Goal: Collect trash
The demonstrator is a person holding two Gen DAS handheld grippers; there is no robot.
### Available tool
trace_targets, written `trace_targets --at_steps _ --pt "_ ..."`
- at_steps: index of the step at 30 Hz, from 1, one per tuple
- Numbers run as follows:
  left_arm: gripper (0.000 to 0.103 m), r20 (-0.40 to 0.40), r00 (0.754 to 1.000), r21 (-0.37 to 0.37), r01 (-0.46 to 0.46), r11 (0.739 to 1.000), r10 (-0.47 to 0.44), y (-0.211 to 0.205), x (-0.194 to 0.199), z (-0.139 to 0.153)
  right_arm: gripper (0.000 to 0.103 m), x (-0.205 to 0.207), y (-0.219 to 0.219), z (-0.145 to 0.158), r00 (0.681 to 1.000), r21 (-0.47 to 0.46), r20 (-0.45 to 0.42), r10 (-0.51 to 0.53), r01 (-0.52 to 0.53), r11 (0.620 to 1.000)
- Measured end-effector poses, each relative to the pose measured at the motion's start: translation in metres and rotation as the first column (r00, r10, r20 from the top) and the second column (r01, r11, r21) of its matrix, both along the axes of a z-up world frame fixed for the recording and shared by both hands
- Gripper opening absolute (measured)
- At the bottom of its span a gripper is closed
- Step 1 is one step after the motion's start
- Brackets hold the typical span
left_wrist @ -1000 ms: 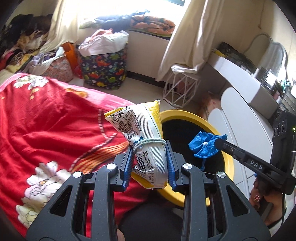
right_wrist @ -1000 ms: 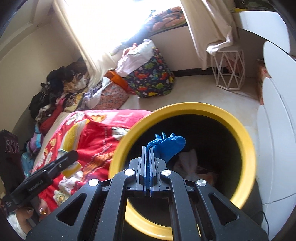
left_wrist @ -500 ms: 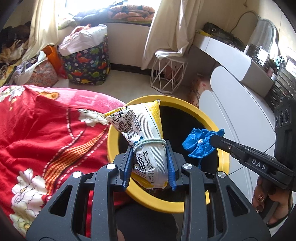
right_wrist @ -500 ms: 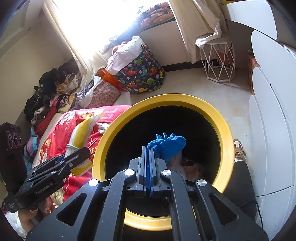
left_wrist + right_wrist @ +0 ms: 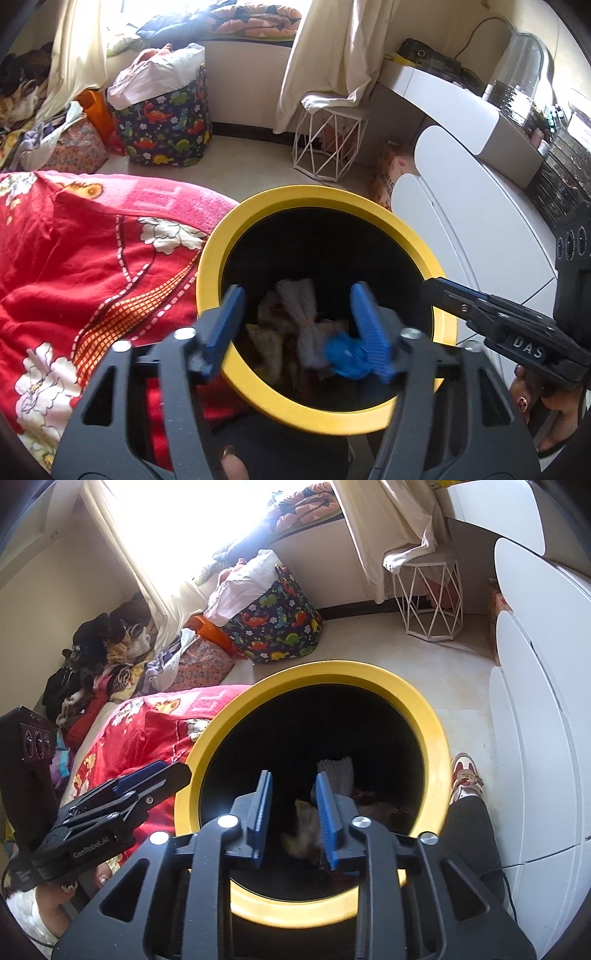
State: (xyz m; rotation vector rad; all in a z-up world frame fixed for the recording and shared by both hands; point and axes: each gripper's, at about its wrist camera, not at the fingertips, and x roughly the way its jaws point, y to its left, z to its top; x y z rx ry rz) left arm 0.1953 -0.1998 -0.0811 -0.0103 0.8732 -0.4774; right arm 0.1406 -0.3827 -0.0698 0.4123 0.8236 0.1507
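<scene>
A round bin with a yellow rim (image 5: 406, 236) and black inside stands below both grippers; it also shows in the right wrist view (image 5: 424, 709). My left gripper (image 5: 297, 301) is open and empty over the bin mouth. My right gripper (image 5: 291, 786) is open and empty over the bin too; it shows from the side in the left wrist view (image 5: 439, 290). Inside the bin lie the white-and-yellow snack bag (image 5: 301, 314), the blue glove (image 5: 347, 356) and other scraps. In the right wrist view the bag looks blurred (image 5: 303, 830).
A red flowered blanket (image 5: 74, 266) lies left of the bin. White rounded cabinets (image 5: 461, 206) stand to the right. A dinosaur-print bag (image 5: 166, 122) and a white wire stool (image 5: 328, 136) stand on the floor beyond. A foot in a shoe (image 5: 465, 775) is beside the bin.
Both grippers have opened over the bin. The snack bag has dropped from the left gripper and the blue glove from the right; both now lie inside the bin.
</scene>
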Motion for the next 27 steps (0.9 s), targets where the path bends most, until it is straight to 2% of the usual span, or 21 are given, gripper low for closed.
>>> trace_targets --at_steps 2,4,8,10,13,27 --pt "0.072 0.002 1.0 -0.002 -0.011 1.0 0.011 0.003 -0.002 0.001 0.034 -0.002 0.002 0.003 1.0 -0.008 0.006 -0.001 0.001 1.0" --pt "0.083 0.012 1.0 0.002 -0.021 1.0 0.021 0.006 -0.004 0.003 0.045 -0.005 0.003 0.006 1.0 -0.024 0.017 -0.001 0.002 1.0" --pt "0.092 0.034 0.999 0.015 -0.036 0.999 0.036 0.014 -0.01 0.008 0.057 -0.011 0.008 0.013 0.999 -0.058 0.04 -0.001 0.003 0.998" --pt "0.092 0.038 0.998 0.014 -0.044 0.999 0.043 0.018 -0.013 0.01 0.065 -0.015 0.011 0.016 0.999 -0.073 0.051 -0.001 0.004 0.997" --pt "0.092 0.043 0.997 0.015 -0.068 0.998 0.068 0.028 -0.015 0.014 0.072 -0.018 0.014 0.019 0.998 -0.089 0.062 0.001 0.005 0.996" --pt "0.092 0.077 0.982 -0.015 -0.171 0.985 0.171 0.082 -0.04 0.026 0.092 -0.039 0.042 0.034 0.99 -0.186 0.144 0.011 0.016 0.982"
